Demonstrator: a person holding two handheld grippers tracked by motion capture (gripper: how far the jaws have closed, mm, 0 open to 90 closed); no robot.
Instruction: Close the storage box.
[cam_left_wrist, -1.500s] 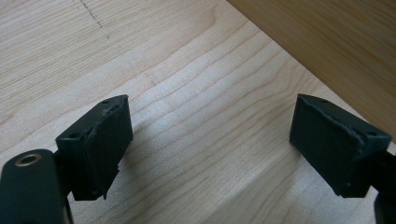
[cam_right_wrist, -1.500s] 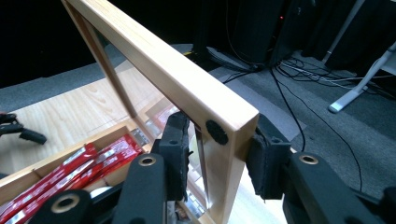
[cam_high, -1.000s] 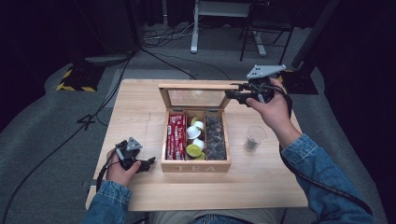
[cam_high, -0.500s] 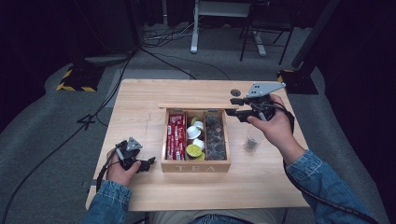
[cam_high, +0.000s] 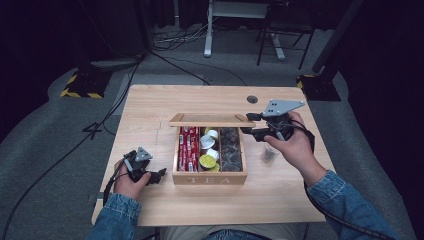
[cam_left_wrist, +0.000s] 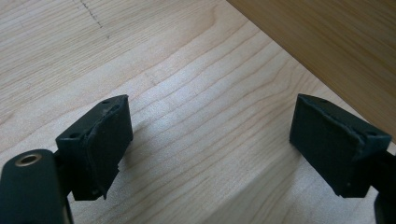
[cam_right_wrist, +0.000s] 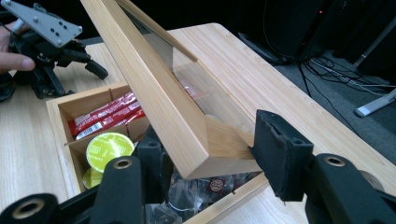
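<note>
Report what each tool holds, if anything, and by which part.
The left tool holds nothing; it rests open on the table. The right tool, whose jaws have just been opening, straddles the corner of the tea box lid without visibly pressing it.

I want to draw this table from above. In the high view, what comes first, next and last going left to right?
Left gripper → wooden tea box → small glass cup.

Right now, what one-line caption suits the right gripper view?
Right gripper, jaws just opening, straddles the corner of the tea box's glass-paned wooden lid, tilted over its compartments.
</note>
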